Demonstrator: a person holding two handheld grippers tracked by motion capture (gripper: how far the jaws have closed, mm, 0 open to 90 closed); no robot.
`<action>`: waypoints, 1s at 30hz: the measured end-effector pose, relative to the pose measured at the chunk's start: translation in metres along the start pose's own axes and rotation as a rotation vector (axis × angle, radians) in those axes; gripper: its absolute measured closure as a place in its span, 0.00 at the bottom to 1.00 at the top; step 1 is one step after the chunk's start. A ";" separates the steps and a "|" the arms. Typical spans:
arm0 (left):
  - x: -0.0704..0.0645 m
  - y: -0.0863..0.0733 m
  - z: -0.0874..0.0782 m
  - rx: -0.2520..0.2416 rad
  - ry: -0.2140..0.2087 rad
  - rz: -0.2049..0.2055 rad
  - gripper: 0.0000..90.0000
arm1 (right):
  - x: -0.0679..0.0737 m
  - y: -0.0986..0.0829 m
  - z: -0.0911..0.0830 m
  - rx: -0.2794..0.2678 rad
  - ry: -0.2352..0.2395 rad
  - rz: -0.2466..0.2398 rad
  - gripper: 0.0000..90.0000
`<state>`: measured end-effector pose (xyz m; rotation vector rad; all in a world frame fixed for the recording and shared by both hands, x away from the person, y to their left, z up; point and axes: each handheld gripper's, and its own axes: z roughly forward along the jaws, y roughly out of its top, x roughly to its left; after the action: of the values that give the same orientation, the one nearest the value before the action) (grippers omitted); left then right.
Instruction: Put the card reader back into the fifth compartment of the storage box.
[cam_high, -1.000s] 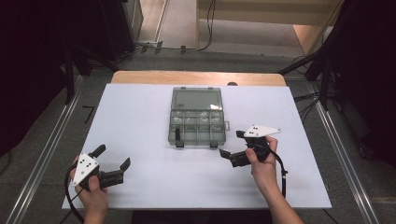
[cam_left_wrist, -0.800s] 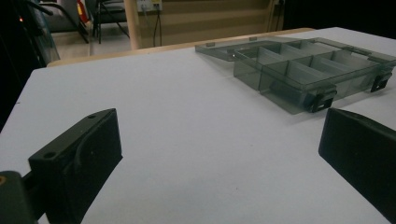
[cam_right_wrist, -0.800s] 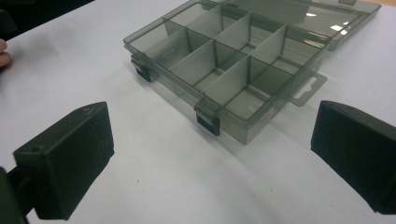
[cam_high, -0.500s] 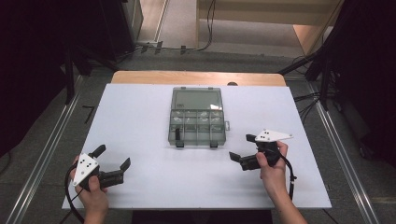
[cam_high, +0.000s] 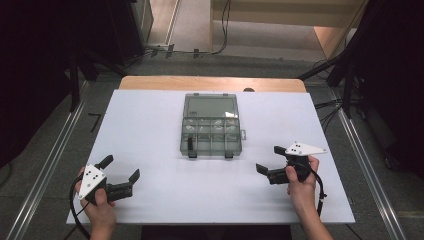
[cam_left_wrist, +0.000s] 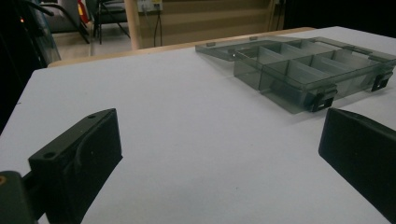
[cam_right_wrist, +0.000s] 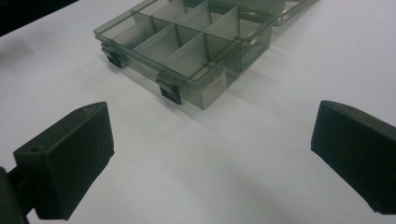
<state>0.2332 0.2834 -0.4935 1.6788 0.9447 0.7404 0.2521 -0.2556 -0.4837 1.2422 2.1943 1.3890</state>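
Tabletop (cam_high: 150, 115) is white and flat, with a wood edge at the far side and dark room and grey floor around it. Ahead of both hand-held grippers sits a clear grey box (cam_high: 211, 131), lid open flat, long way pointing away from the person, latches facing them. Left hand-held gripper (cam_high: 120, 168) has its jaws wide apart, holding nothing. Right hand-held gripper (cam_high: 270, 159) is wide too, empty.

Even light from above leaves the white tabletop (cam_high: 150, 130) bright while the room around it is nearly black. Shadows are soft and short, pooled under the smoky plastic box (cam_high: 210, 125). The high view is soft and grainy. In both gripper views the near jaws blur.
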 end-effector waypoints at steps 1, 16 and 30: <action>0.000 0.000 0.000 0.000 0.001 0.001 0.00 | -0.002 -0.002 -0.002 -0.003 -0.004 0.004 0.00; 0.000 0.000 -0.001 0.000 -0.004 0.001 0.00 | -0.019 -0.020 -0.021 -0.032 -0.052 0.027 0.00; 0.001 0.000 -0.001 -0.006 -0.005 -0.005 0.00 | -0.033 -0.036 -0.037 -0.060 -0.081 0.030 0.00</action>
<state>0.2325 0.2845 -0.4932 1.6714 0.9417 0.7345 0.2310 -0.3104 -0.5019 1.2924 2.0731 1.3804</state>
